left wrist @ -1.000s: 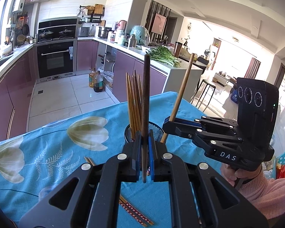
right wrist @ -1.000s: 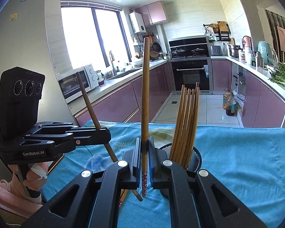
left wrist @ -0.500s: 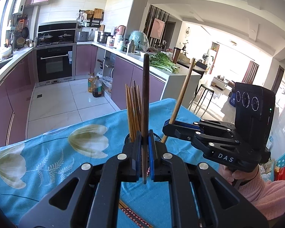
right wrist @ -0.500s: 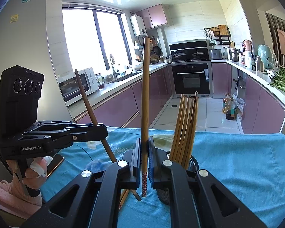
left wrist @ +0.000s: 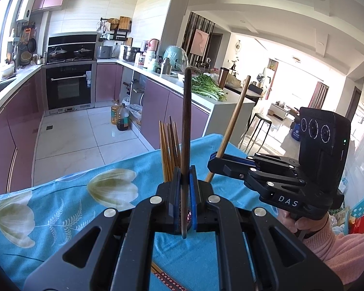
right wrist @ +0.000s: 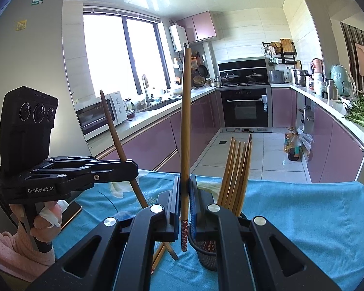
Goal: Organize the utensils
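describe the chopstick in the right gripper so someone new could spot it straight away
Start at the blue flowered tablecloth and find the black mesh holder with its fan of chopsticks. Just left of it, the right gripper clamps one chopstick upright. Unlike the darker chopstick tilted in the left gripper, it is light brown with a red patterned tip.

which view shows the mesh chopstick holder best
The right wrist view: the black mesh holder shows its rim, wall and base on the blue tablecloth, chopsticks standing in it. In the left wrist view the left gripper hides the holder; only those chopsticks show.
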Demonstrator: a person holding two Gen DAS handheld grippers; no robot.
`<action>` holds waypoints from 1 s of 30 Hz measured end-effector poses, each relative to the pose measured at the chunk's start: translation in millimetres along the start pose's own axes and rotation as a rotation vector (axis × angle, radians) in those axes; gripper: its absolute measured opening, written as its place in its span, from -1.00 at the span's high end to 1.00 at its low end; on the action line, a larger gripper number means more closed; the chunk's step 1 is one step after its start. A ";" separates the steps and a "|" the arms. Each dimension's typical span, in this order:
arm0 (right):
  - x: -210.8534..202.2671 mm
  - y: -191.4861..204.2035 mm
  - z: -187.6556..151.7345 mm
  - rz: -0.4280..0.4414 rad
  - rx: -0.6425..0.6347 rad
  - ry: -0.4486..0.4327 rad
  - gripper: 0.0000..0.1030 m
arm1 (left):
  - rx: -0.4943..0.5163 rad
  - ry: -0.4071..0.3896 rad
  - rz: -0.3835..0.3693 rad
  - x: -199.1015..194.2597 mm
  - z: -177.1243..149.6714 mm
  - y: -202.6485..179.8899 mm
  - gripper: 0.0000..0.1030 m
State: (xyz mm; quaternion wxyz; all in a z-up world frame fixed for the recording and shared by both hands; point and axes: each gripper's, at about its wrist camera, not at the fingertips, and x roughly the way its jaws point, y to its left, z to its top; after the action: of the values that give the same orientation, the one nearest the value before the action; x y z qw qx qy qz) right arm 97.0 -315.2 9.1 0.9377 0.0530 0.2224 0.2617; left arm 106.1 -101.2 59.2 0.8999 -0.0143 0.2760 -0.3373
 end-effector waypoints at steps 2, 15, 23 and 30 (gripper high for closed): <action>-1.6 0.2 1.6 -0.003 -0.003 -0.006 0.88 | 0.000 -0.009 -0.002 -1.6 1.4 -0.6 0.85; -8.6 2.4 7.3 -0.017 -0.012 -0.031 0.88 | 0.017 -0.041 -0.013 -3.1 13.8 -4.0 0.85; -13.9 0.4 12.5 -0.036 -0.010 -0.052 0.88 | 0.018 -0.059 -0.016 -3.1 19.9 -4.5 0.85; -14.0 -1.5 13.1 -0.052 0.000 -0.056 0.88 | 0.010 -0.057 -0.010 -0.8 19.8 -2.7 0.85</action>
State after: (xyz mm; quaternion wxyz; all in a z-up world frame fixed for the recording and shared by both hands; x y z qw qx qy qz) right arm 92.8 -323.4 25.9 0.9501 0.0543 0.1975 0.2355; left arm 114.0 -106.0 76.9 0.9059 -0.0209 0.2484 -0.3424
